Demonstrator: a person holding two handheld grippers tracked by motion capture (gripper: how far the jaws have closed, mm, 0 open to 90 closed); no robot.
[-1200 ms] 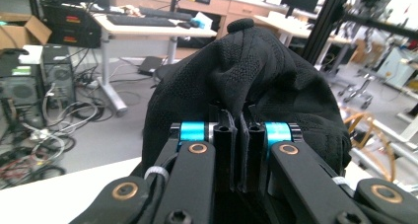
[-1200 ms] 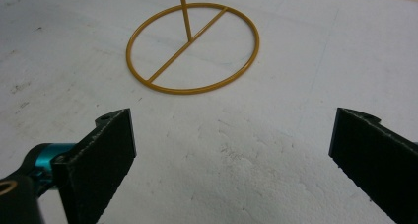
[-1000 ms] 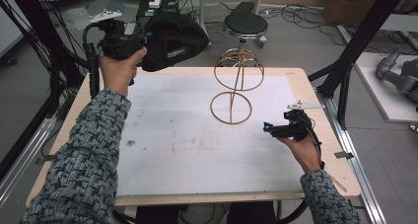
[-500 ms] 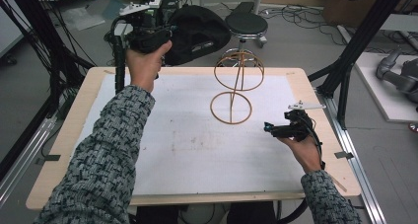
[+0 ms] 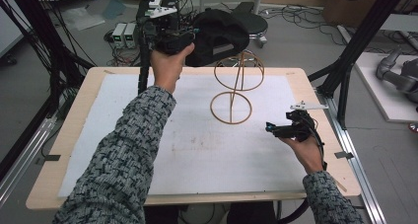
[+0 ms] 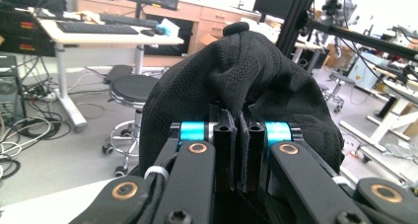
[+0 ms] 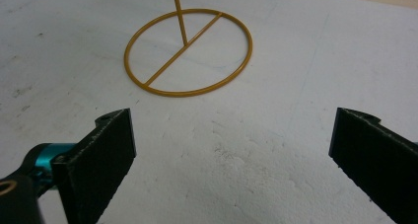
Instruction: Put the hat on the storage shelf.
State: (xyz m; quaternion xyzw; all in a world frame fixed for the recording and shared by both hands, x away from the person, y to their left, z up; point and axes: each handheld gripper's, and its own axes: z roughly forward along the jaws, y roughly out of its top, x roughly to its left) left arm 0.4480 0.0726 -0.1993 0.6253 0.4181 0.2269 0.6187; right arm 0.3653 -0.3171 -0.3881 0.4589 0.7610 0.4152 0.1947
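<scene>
Black cap (image 5: 219,34) is up in the air, at about 12 o'clock over the far edge of the table (image 5: 88,93), pinched by the left gripper (image 5: 190,39). In the left gripper view the two black jaws are clamped tight together on a fold of the cap's (image 6: 246,81) knitted fabric, with the rest of the cloth bulging up and over the left gripper (image 6: 239,152), little button on the crown showing at the top. The left hand (image 5: 167,66) is raised high, patterned sleeve (image 5: 123,160) stretching in from 7 o'clock.

Just to the right of the cap, at roughly 1 o'clock on the white mat (image 5: 187,145), stands the wire hat stand (image 5: 236,86): a yellow ring flat on the mat, a thin upright post, and a domed wire cage on top. The cap hangs right beside that cage, its edge overlapping the dome in the high view; whether it touches the wire, I cannot tell.

Over at 4 o'clock, the right gripper (image 5: 271,129) sits low near the mat, held in the right hand (image 5: 308,147), pointing toward the stand's base. In the right gripper view its jaws are spread wide apart, nothing between them, and the right gripper (image 7: 231,150) looks straight at the base ring of the stand (image 7: 190,51) with its crossbar and post rising out of frame.

Beyond the table: a round stool (image 5: 251,21) and tangled cables (image 5: 305,17) on the floor.
</scene>
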